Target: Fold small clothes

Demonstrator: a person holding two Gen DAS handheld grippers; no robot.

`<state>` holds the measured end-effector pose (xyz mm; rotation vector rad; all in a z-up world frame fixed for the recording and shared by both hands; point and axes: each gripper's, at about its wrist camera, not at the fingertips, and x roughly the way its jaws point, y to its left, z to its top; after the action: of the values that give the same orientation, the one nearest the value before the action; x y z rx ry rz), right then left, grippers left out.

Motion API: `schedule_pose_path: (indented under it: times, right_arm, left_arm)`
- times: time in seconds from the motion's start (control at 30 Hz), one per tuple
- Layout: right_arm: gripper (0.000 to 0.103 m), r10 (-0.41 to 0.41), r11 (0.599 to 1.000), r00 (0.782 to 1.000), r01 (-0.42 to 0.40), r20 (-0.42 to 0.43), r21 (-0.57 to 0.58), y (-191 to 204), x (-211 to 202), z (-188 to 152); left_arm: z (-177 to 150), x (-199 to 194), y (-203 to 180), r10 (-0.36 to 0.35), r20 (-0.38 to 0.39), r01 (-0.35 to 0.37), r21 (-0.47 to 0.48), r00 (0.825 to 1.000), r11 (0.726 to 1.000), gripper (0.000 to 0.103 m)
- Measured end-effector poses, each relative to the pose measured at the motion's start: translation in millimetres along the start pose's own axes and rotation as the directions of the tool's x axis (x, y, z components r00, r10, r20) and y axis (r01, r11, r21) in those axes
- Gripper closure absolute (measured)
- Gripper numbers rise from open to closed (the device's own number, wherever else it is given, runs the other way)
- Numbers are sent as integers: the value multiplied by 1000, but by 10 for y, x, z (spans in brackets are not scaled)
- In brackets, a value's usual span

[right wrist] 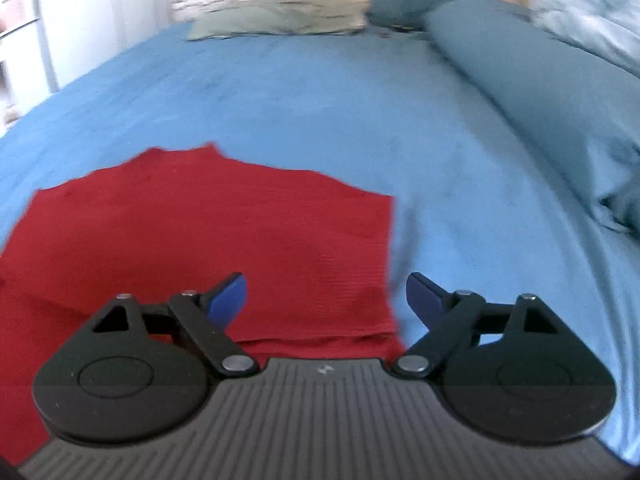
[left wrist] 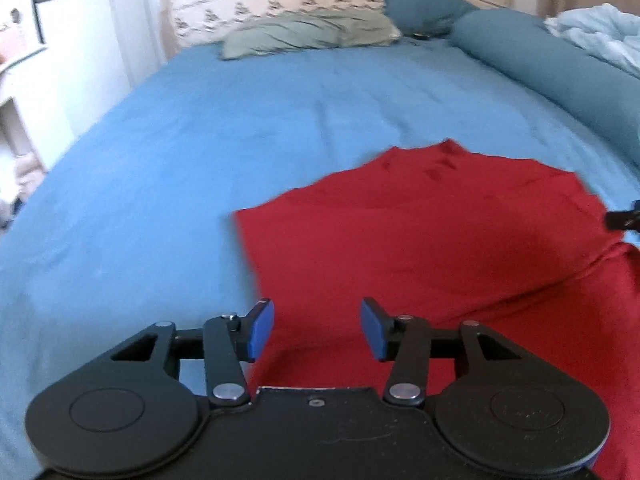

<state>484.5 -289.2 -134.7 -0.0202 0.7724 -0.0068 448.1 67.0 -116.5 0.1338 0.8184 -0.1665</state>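
A red garment [left wrist: 432, 240] lies spread on the blue bedsheet [left wrist: 200, 140]. It also shows in the right wrist view [right wrist: 208, 232], with a doubled near edge. My left gripper [left wrist: 317, 328] is open and empty, above the garment's near left edge. My right gripper [right wrist: 326, 300] is open and empty, above the garment's near right corner. A dark piece of the right gripper [left wrist: 622, 218] shows at the right edge of the left wrist view.
A grey-green pillow [left wrist: 312, 32] and a teal pillow [left wrist: 420, 4] lie at the head of the bed. A long teal bolster [left wrist: 560, 68] and a pale blue duvet [left wrist: 600, 32] lie along the right side. White furniture [left wrist: 60, 60] stands to the left.
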Motion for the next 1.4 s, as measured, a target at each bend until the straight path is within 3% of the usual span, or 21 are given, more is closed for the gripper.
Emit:
schedule_pose_path:
  times: [0.17, 0.27, 0.37, 0.57, 0.73, 0.8, 0.9, 1.0, 1.07, 1.23, 1.33, 1.4]
  right_arm:
    - [0, 7, 1000, 1000, -6, -31, 18, 139, 225, -59]
    - [0, -16, 994, 994, 27, -112, 102, 71, 424, -207]
    - [0, 19, 985, 998, -9, -53, 169, -50, 408, -340]
    - [0, 16, 993, 998, -9, -64, 114, -45, 339, -306]
    - [0, 25, 996, 999, -28, 38, 84, -164, -302, -211]
    - [0, 33, 997, 998, -37, 57, 68, -225, -619, -217]
    - [0, 40, 996, 998, -44, 49, 75, -314, -1141, -322]
    - [0, 47, 994, 999, -48, 14, 101, -348, -1555, -486]
    - [0, 47, 992, 999, -47, -2, 115, -363, -1794, -624]
    - [1, 40, 992, 996, -31, -77, 120, -331, -2199, -1119]
    - [2, 3, 996, 992, 8, -124, 89, -233, -2317, -1494]
    - [9, 6, 995, 985, 11, -172, 98, -198, -2321, -1744]
  left_arm:
    - [-46, 364, -33, 2, -73, -6, -59, 997, 998, 49]
    - [-144, 486, 1, 2, -89, -11, -93, 996, 996, 47]
    - [-138, 499, 7, 6, -89, -15, -99, 996, 995, 47]
    - [-116, 396, -19, 21, -83, -30, -99, 996, 995, 48]
    - [-155, -175, 43, 37, -25, -39, -103, 999, 994, 46]
    - [-209, -448, 102, 43, -21, -45, -108, 999, 993, 37]
    - [-390, -921, 221, 1, -58, -11, -178, 998, 984, 24]
    - [-651, -1351, 257, 7, -98, -28, -215, 995, 976, 17]
    - [-856, -1607, 227, 17, -124, -45, -220, 992, 975, 17]
    - [-1440, -1979, 101, -36, -182, -13, -264, 983, 965, 19]
    - [-1768, -2033, 18, -31, -217, -38, -307, 976, 951, 29]
    - [-1940, -2023, -24, -12, -233, -69, -339, 972, 938, 38]
